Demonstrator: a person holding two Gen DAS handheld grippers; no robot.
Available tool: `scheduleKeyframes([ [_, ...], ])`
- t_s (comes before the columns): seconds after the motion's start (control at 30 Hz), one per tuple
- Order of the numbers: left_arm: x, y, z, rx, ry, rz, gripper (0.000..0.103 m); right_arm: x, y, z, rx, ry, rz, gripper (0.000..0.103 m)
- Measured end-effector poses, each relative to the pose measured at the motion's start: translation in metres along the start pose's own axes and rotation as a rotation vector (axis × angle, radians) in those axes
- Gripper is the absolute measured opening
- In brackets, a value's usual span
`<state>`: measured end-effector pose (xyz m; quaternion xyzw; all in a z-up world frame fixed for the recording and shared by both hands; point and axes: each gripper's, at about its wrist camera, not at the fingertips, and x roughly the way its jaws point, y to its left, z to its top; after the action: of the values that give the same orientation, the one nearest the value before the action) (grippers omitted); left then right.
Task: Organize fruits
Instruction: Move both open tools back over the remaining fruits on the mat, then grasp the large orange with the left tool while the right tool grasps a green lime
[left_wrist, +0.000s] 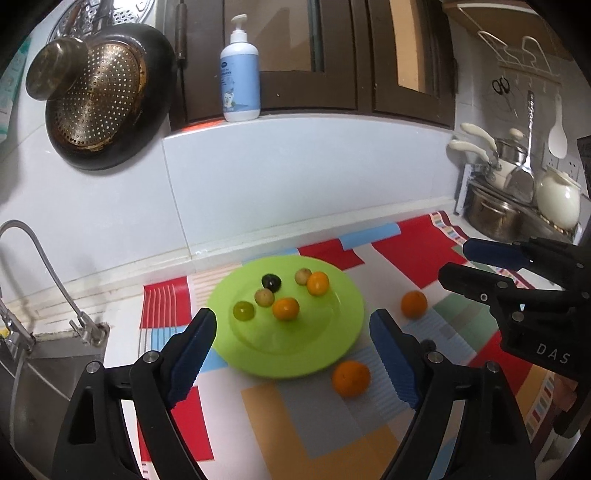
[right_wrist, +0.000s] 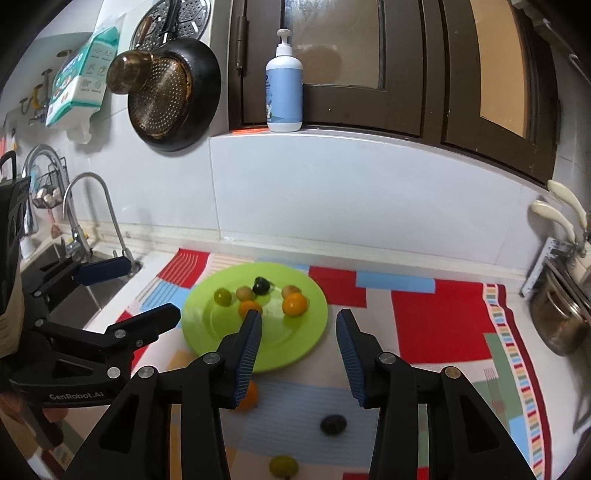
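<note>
Nearest the right gripper (right_wrist: 299, 354), just beneath and ahead of its open, empty jaws, three fruits lie loose on the patterned mat (right_wrist: 436, 317) that covers the desk: a green grape (right_wrist: 283, 466) closest in, a dark grape (right_wrist: 333, 424) a little farther on and almost centred between the fingers, and an orange (right_wrist: 248, 397) half hidden behind the left-side finger. The dark grape looks like the easiest next pick for this hand, lying straight ahead and below the jaws; being round, it sets no preferred grip direction.

The left gripper (left_wrist: 293, 354) also stands wide open and holds nothing. Just beyond its right-side finger sits one orange (left_wrist: 351, 378), probably the same half-hidden fruit, with another orange (left_wrist: 414, 304) farther off, both beside the plate, not on it.

Farther back, the green plate (left_wrist: 343, 325) already carries six small fruits. Behind it rise the tiled wall and a soap bottle (left_wrist: 240, 79).
</note>
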<state>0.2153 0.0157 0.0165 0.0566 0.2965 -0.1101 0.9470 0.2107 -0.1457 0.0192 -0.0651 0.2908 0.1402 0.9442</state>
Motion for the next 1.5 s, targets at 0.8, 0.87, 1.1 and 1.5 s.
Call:
scheduleKeyframes([
  [0.8, 0.002, -0.033, -0.057, 0.168, 0.047, -0.018, 0.086, -0.003, 0.001, -0.076, 0.048, 0.226, 0.018, 0.043],
  [0.87, 0.005, -0.035, -0.061, 0.189, 0.052, -0.024, 0.086, 0.001, 0.002, -0.081, 0.045, 0.247, 0.025, 0.043],
  [1.1, 0.021, -0.039, -0.068, 0.224, 0.081, -0.045, 0.085, 0.018, 0.0, -0.096, 0.057, 0.314, 0.048, 0.043],
  [1.5, 0.057, -0.041, -0.069, 0.154, 0.15, -0.113, 0.074, 0.042, -0.008, -0.11, 0.112, 0.383, 0.101, 0.042],
])
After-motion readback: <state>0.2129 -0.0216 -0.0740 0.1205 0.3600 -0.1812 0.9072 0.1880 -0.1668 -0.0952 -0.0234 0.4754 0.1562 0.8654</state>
